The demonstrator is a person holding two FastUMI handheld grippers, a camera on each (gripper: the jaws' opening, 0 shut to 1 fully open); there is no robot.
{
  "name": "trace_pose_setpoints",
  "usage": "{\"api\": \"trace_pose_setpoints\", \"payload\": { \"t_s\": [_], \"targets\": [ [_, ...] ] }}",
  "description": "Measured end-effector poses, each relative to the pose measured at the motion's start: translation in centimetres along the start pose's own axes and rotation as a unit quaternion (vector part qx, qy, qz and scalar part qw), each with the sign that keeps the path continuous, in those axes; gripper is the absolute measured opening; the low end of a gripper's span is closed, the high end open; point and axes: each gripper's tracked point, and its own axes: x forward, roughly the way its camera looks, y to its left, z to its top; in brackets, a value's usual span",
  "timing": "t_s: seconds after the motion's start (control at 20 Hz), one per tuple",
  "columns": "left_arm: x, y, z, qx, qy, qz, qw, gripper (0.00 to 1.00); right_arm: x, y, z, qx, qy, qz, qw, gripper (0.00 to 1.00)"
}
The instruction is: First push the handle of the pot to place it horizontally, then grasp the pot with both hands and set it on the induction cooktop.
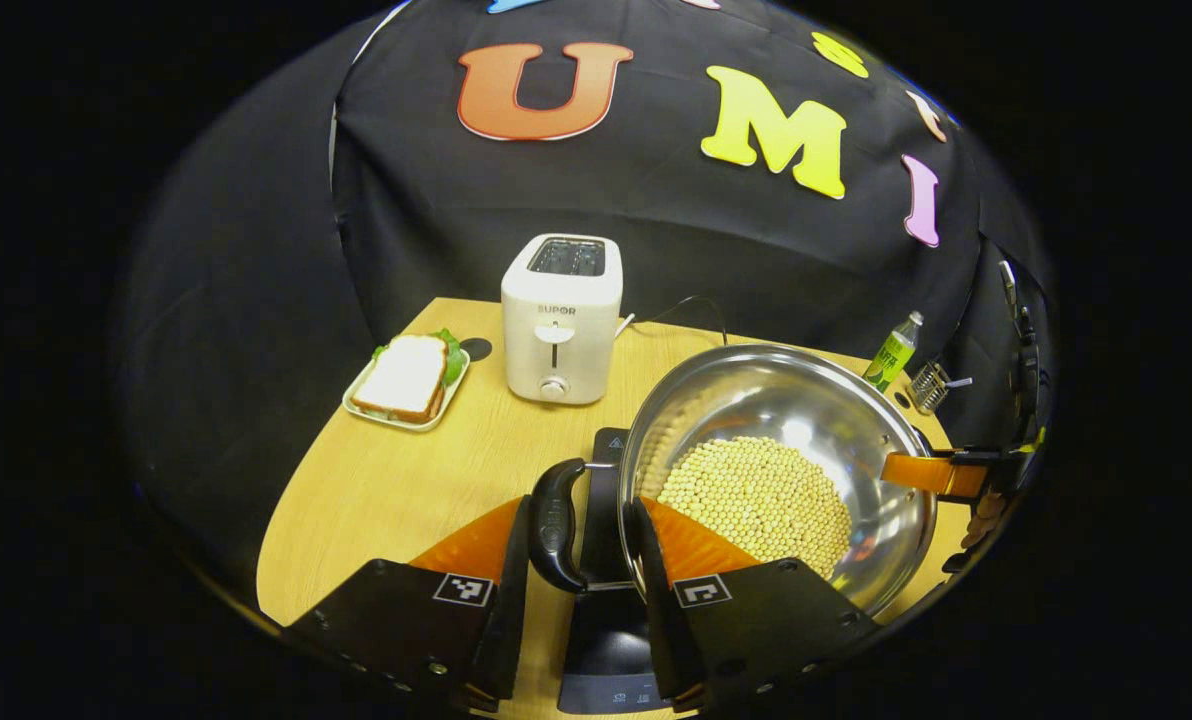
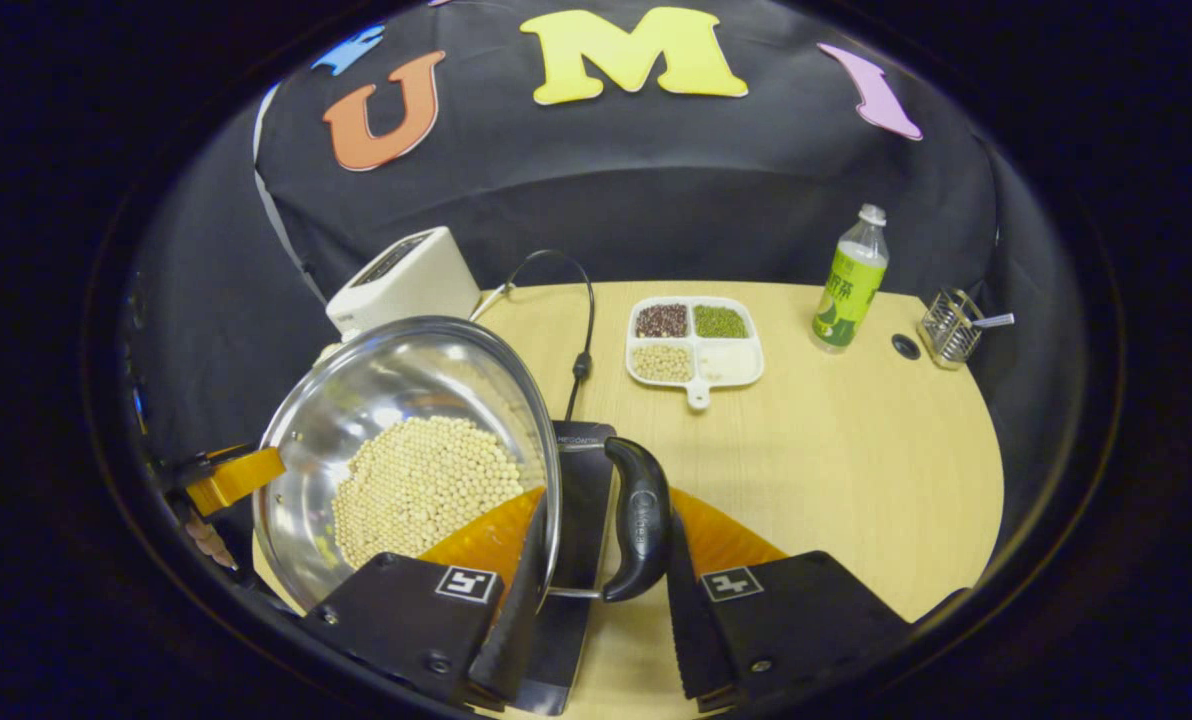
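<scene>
Both grippers' bodies [image 1: 426,615] [image 2: 806,605] are black, screw-studded, each carrying square black-and-white markers.

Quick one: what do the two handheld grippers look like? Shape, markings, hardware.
The left gripper and right gripper look alike: each has two broad, flat-topped finger blocks that taper forward into thin wedge blades. Each block has a square black-and-white coded marker near its front inner corner. Small screws sit along the outer edges. The right gripper's fingers have ridged inner faces.

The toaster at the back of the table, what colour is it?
White. The toaster shows best in the left gripper view, standing upright beside the sandwich plate.
</scene>
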Motion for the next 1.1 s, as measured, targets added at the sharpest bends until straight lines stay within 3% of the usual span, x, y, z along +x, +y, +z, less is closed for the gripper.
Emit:
{"api": "trace_pose_setpoints", "payload": {
  "t_s": [0.2,0.25,0.3,0.95,1.0,1.05,1.1],
  "targets": [
    [1.4,0.4,-0.5,0.008,-0.002,0.000,1.000,0.51,2.4,-0.1,-1.1,0.010,0.010,0.003,1.000,0.60],
    [1.4,0.4,-0.7,0.007,-0.001,0.002,1.000,0.56,1.9,-0.1,-1.0,0.013,0.005,0.004,1.000,0.59],
    [1.3,0.4,-0.7,0.011,0.000,0.003,1.000,0.51,1.7,-0.1,-1.0,0.012,0.003,0.004,1.000,0.60],
    [1.3,0.3,-0.9,-0.006,-0.013,-0.003,1.000,0.51,1.9,-0.1,-1.3,0.020,-0.021,0.016,0.999,0.60],
    [1.2,0.3,-0.9,-0.012,-0.014,-0.004,1.000,0.41,1.8,-0.2,-1.4,0.019,-0.021,0.016,0.999,0.60],
    [1.1,0.2,-0.9,-0.014,-0.015,-0.005,1.000,0.51,1.8,-0.2,-1.3,0.022,-0.025,0.016,0.999,0.60],
    [1.0,0.3,-1.0,-0.013,-0.017,-0.004,1.000,0.41,1.9,-0.2,-1.2,0.021,-0.030,0.019,0.999,0.60]
  ]
}}
